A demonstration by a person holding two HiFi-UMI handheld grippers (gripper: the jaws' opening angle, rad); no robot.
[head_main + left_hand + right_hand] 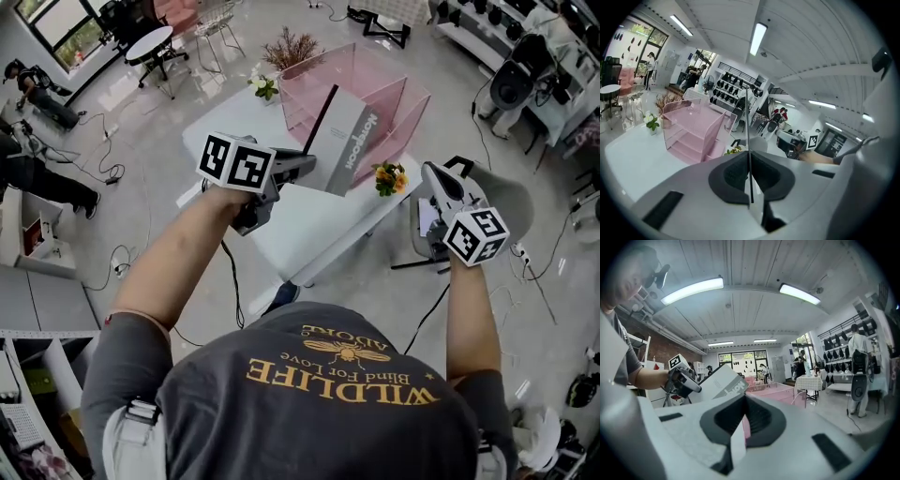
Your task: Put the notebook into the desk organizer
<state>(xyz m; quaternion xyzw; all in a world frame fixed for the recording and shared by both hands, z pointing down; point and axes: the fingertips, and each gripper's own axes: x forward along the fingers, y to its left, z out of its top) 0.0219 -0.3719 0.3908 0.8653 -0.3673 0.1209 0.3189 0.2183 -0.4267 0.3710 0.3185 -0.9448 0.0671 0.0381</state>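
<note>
My left gripper (302, 169), centre-left in the head view, is clamped tight on the lower edge of the grey notebook (342, 141). The notebook hangs tilted above the white table (309, 239) and overlaps the front of the pink mesh desk organizer (380, 80) at upper middle. In the left gripper view it shows edge-on between the pads. My right gripper (436, 178), at the right beyond the table's edge, has its jaws drawn together on nothing.

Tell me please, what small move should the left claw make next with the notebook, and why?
Probably carry it forward over the desk organizer. The left claw is shut on the notebook, which hangs tilted above the table, not yet in a compartment.
</note>
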